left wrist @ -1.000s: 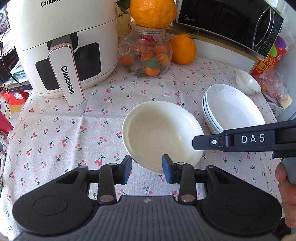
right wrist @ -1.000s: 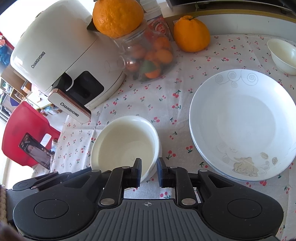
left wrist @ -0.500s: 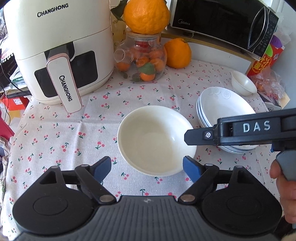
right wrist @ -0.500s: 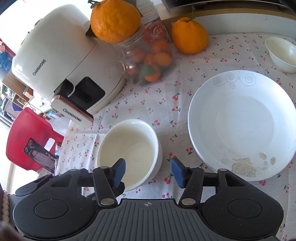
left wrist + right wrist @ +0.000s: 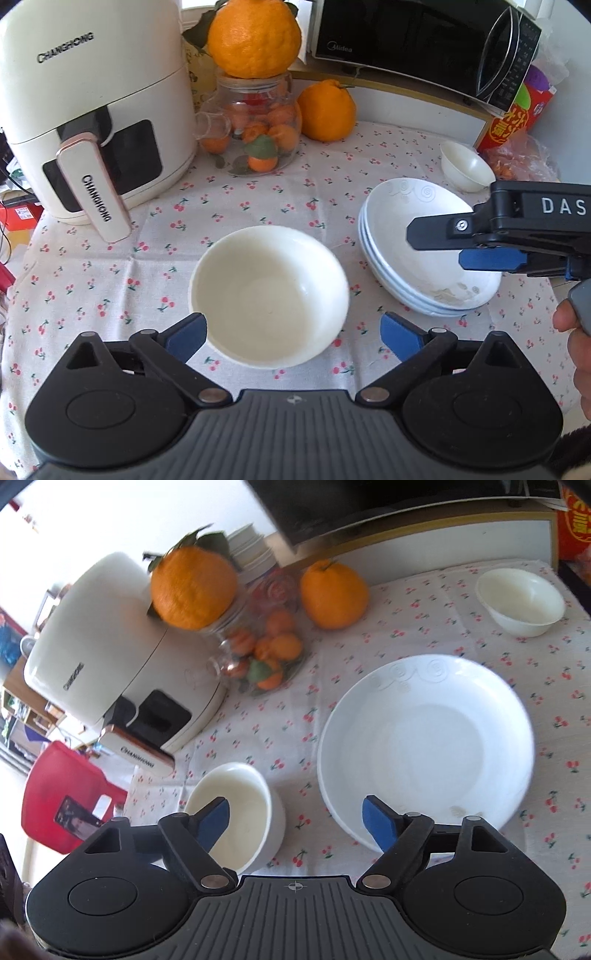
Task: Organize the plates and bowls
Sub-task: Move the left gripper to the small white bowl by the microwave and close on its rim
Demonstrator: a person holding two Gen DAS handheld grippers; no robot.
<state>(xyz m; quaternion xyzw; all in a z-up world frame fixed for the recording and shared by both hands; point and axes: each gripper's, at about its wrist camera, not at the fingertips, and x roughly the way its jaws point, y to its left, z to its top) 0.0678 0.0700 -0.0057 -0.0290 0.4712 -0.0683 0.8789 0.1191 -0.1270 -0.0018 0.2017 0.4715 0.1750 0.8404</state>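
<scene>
tabletop (image 5: pixel 258 192) under a cherry-print cloth carried everything, with an air fryer (image 5: pixel 92 110) at the far left and a microwave (image 5: pixel 417 40) on a shelf behind. neither mattered to the job.

plates (image 5: pixel 424 251) sat in a neat stack right of centre, so that half of the sorting looked done. big bowl (image 5: pixel 269 295) stood alone on the cloth just left of the stack, apart from it. small bowl (image 5: pixel 467 171) sat far back on the right, well apart from both.

by my reading, the step in hand fell between a release and a fresh reach: nothing was held, and the two bowls were not yet together. the next move would call for taking one bowl by its rim and bringing it to the other, or onto the plates, with a level lift, since the rim is thin and smooth.

left tongs (image 5: pixel 291 332) hung spread wide and empty, the big bowl's near rim lying between their blue pads without clearly touching either. right tongs (image 5: pixel 295 818) were also wide apart and empty; in the right view the big bowl (image 5: pixel 236 812) lay below their left pad and the plates (image 5: pixel 424 746) ahead of their right pad. from the left view they hovered above the stack, touching nothing.
</scene>
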